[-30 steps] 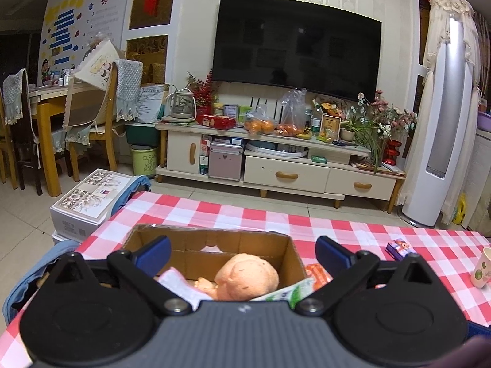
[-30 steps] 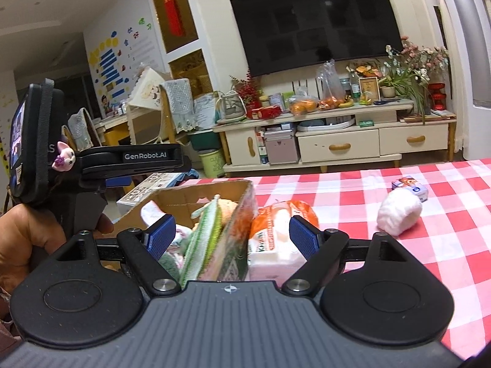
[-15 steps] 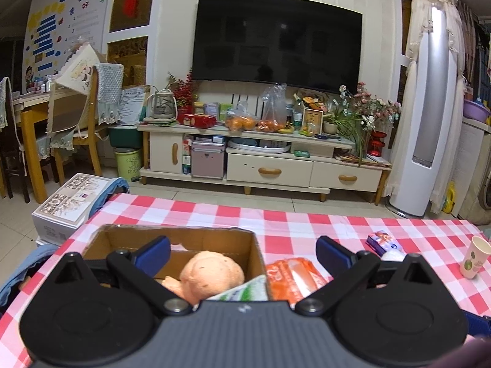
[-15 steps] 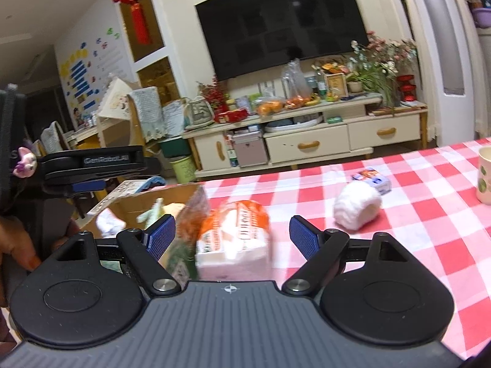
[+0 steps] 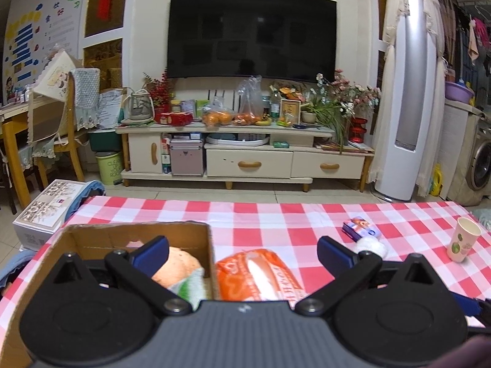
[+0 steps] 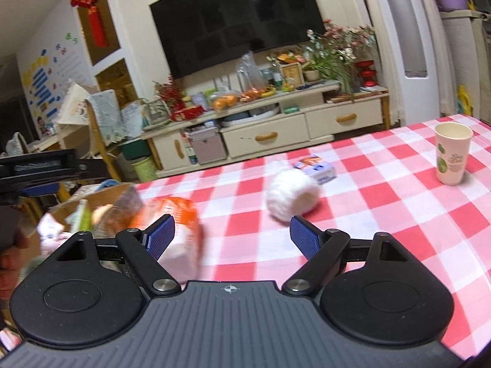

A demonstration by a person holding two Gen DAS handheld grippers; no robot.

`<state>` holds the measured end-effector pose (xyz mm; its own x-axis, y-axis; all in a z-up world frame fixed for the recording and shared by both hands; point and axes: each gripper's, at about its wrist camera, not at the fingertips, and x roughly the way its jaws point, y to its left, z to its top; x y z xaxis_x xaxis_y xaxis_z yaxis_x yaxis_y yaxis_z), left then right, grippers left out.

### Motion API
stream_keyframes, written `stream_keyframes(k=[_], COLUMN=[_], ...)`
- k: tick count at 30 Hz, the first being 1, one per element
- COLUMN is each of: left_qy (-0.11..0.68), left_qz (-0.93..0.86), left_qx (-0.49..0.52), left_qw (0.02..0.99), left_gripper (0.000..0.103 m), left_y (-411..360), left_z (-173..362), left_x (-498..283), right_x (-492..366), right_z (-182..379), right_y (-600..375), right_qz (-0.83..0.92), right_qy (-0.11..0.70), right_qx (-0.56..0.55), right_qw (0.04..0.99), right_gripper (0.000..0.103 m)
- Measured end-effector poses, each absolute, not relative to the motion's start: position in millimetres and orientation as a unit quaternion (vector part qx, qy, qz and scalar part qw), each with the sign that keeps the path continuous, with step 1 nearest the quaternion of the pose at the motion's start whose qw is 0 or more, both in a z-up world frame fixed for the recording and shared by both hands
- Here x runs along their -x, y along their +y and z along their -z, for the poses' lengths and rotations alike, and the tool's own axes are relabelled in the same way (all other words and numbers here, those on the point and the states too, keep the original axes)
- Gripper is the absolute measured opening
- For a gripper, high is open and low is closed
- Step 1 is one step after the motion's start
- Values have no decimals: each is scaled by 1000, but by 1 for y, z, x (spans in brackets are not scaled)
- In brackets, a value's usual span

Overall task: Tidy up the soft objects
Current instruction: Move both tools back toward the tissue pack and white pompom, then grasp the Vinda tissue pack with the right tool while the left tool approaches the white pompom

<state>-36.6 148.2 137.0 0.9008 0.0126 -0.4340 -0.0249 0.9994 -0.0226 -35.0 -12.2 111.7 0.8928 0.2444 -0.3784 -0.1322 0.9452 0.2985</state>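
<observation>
A cardboard box stands on the checked tablecloth at the left, holding a peach plush toy and a green-and-white pack. An orange tissue pack lies just right of the box, between the fingers of my open left gripper. In the right wrist view the same orange tissue pack sits by the left finger of my open right gripper, blurred. A white fluffy ball lies ahead of the right gripper, apart from it. Nothing is held.
A small purple-blue packet lies behind the white ball. A paper cup stands upright at the far right. The left gripper's body shows at the left edge. Beyond the table are a TV cabinet and chairs.
Both grippers swung to the right: the box slid left in each view, and the white ball and paper cup came further into view. Both stayed open.
</observation>
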Motion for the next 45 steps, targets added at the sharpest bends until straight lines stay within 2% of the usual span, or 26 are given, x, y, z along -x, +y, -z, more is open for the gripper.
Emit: stream_keyframes(k=[20,30,38,45], left_qy=[247,277,301,315], left_qz=[45,75,88,99], left_qx=[-45,-73,-83,-89], left_qw=[967,955,946,940], left_gripper=[102,102,102,102], left_y=[81,51,42,35], left_z=[-111,-89,-77,-72], left_x=[21,17,14,13], right_x=[-29,-98,-166,-191], right_z=[-85,-90,-75,-65], right_y=[-70,-63,-46,-37], right_qz=[-27,-68,-110,-128], right_qy=[232,225,272,304], right_qx=[-186,-139,-103,-67], right_qw=[954,962,950,942], right_gripper=[103,103,103,103])
